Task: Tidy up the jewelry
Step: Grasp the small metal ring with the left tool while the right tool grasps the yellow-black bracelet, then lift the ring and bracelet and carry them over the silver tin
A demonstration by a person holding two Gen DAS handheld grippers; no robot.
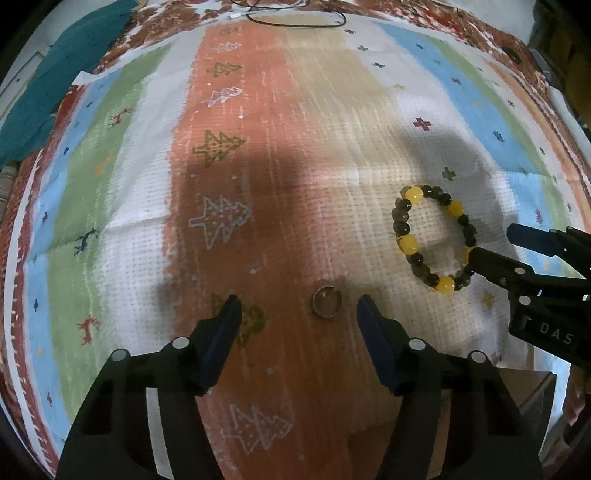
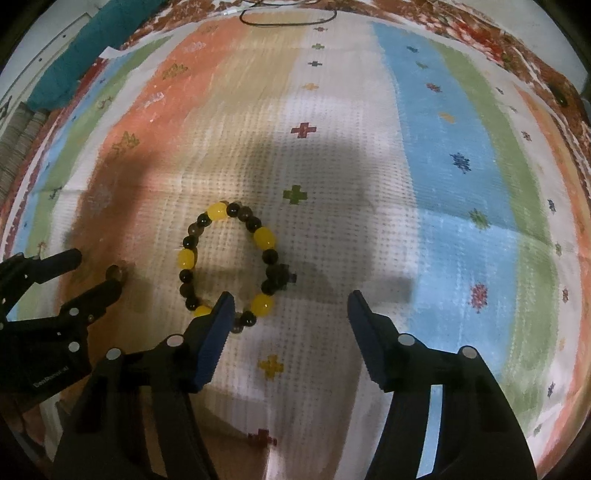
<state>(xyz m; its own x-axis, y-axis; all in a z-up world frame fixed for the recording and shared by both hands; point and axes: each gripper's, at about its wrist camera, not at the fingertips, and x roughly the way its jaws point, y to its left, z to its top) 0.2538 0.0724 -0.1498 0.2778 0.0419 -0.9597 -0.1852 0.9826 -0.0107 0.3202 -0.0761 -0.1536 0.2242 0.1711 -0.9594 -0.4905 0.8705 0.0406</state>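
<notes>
A small metal ring (image 1: 327, 301) lies on the orange stripe of the patterned cloth (image 1: 258, 110), just ahead of my open left gripper (image 1: 297, 308) and between its fingertips. A bracelet of yellow and dark beads (image 1: 402, 221) lies to its right on the white stripe. In the right wrist view the bracelet (image 2: 192, 254) lies ahead and left of my open right gripper (image 2: 290, 304); the left finger covers its near edge. The ring (image 2: 116, 272) shows at the left by the left gripper (image 2: 98, 269). The right gripper (image 1: 493, 245) shows at the bracelet's right side.
A black cable (image 1: 295, 20) loops at the far edge of the cloth. A teal fabric (image 1: 55, 81) lies at the far left. A brown box edge (image 1: 517, 398) shows under my left gripper at the lower right.
</notes>
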